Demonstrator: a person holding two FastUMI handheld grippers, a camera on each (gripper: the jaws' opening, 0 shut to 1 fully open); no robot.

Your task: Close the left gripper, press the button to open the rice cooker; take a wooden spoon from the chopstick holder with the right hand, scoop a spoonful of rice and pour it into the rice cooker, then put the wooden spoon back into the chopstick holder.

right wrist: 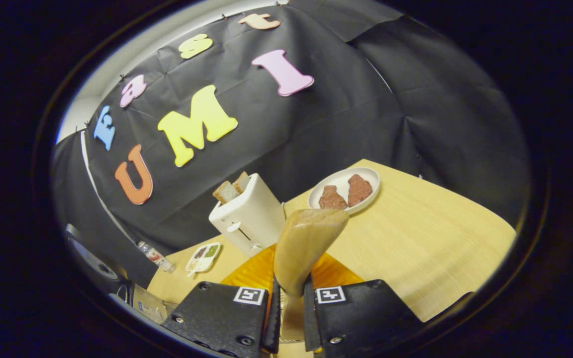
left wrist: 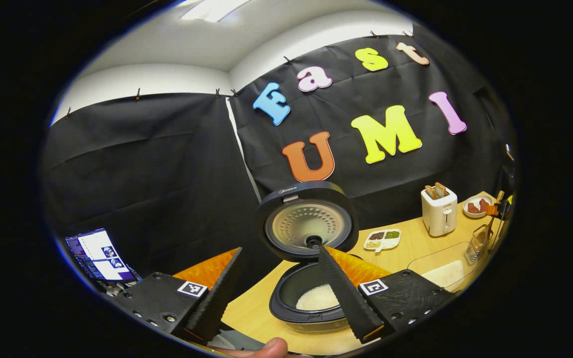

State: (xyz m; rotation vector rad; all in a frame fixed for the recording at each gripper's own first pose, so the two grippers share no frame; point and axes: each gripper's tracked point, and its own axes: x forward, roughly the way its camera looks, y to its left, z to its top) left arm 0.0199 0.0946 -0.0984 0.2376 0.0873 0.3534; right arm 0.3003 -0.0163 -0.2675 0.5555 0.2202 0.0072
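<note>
Looking along the left gripper (left wrist: pixel 279 288), its fingers stand wide apart and hold nothing; straight ahead between them the rice cooker (left wrist: pixel 311 293) sits with its lid up and white rice in the pot, and a clear tub of rice (left wrist: pixel 445 271) lies off past the right finger. Turning to the right gripper (right wrist: pixel 290 303), its fingers are pinched on the wooden spoon (right wrist: pixel 306 243), bowl up and seemingly empty, with a toaster (right wrist: pixel 249 214) beyond. Judging by this, scooping or returning comes next; I cannot tell which.
</note>
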